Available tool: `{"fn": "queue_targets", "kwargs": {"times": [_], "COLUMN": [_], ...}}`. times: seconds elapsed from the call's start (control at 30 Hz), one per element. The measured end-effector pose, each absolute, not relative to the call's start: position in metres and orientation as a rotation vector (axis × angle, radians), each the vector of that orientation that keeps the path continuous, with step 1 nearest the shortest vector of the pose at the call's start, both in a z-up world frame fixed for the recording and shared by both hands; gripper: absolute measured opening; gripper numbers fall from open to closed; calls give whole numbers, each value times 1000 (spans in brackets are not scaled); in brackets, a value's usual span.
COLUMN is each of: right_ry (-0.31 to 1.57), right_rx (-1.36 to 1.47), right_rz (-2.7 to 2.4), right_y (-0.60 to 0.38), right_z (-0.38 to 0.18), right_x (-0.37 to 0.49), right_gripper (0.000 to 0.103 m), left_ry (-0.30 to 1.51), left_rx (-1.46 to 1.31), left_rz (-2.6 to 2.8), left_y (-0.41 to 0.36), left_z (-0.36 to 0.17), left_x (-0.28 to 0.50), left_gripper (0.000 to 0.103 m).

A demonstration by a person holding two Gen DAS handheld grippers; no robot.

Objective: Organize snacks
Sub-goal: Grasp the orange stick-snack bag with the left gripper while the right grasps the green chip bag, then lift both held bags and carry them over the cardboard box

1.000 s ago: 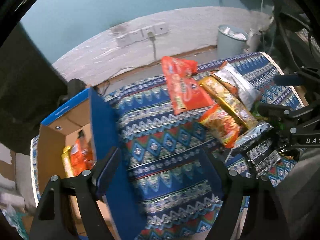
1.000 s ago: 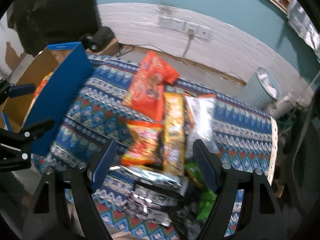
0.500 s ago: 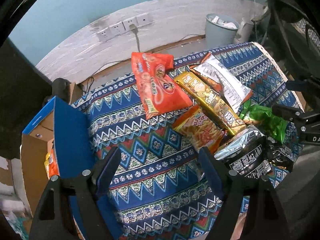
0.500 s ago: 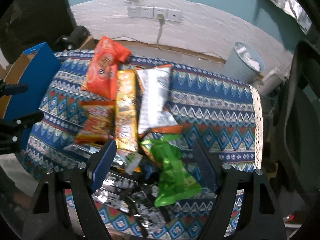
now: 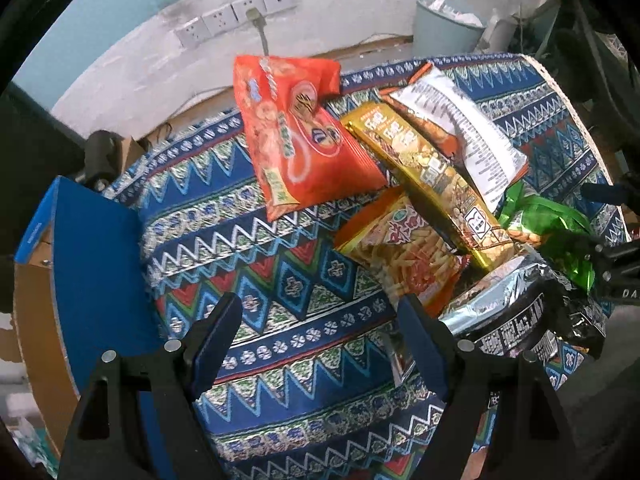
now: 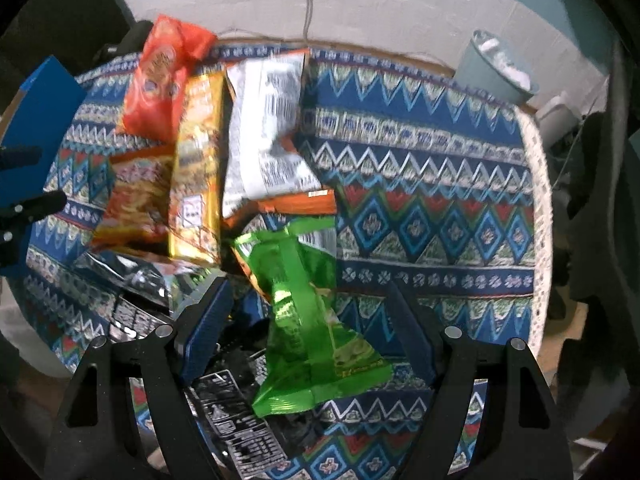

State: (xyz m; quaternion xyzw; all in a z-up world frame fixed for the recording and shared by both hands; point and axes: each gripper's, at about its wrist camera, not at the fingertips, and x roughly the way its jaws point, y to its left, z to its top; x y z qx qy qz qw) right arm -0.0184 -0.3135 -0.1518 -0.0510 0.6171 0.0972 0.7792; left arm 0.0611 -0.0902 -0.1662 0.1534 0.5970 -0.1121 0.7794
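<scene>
Both grippers, left [image 5: 316, 336] and right [image 6: 308, 316], are spread, empty. Snack pile [image 5: 420, 184] sits unsorted mid-table; box [image 5: 80, 280] at left edge. Most work remains.

Ahead of the left gripper [image 5: 318, 322], a woven, matt patterned cloth [image 5: 280, 320] covers the counter. The orange bag [image 5: 296, 136] and gold packet [image 5: 432, 176] beyond it are glossy plastic film. Between the right gripper's [image 6: 308, 316] matt black plastic fingers [image 6: 208, 324] lies a shiny, crinkled green foil bag [image 6: 308, 320]. Left of the left gripper, the box [image 5: 36, 312] is dull brown cardboard.
</scene>
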Motion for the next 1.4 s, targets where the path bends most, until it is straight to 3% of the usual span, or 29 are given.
{"fn": "queue_targets", "kwargs": {"times": [0.3,0.37,0.43,0.53,0.83,1.2,1.27,1.4], "right_ry": [1393,1411,1446,1439,1406,1366,1375,1393], "right_rx": [-141,-133,-91,-91,-68,-26,-30,-36], "right_rz": [223,213,230,224,164,140,140,140], "right_y": [-315,-316,-319,-318,-322,-333,-331,-328], "right_z": [-182,-187,-195,-198,-192,-180,-181,-190], "right_x": [-16,-14,-13,-13,-14,-19,-14,-12], "right_gripper": [77,72,54,49,48,48,48,49], "left_ry": [1366,1365,1376,1389,1392,1378,1379,1366], "left_rx": [241,211,161,103,-4,127,146,199], "left_rz": [-255,-248,-250,-246,-218,-231,-244,-263], "left_y": [-99,-101,-102,-103,-121,-149,-148,-147], "left_z": [-192,-195,-199,-202,-216,-247,-251,-252], "left_x": [77,81,85,91,116,113,105,95], "left_gripper": [82,82,82,82,82,83,80,59]}}
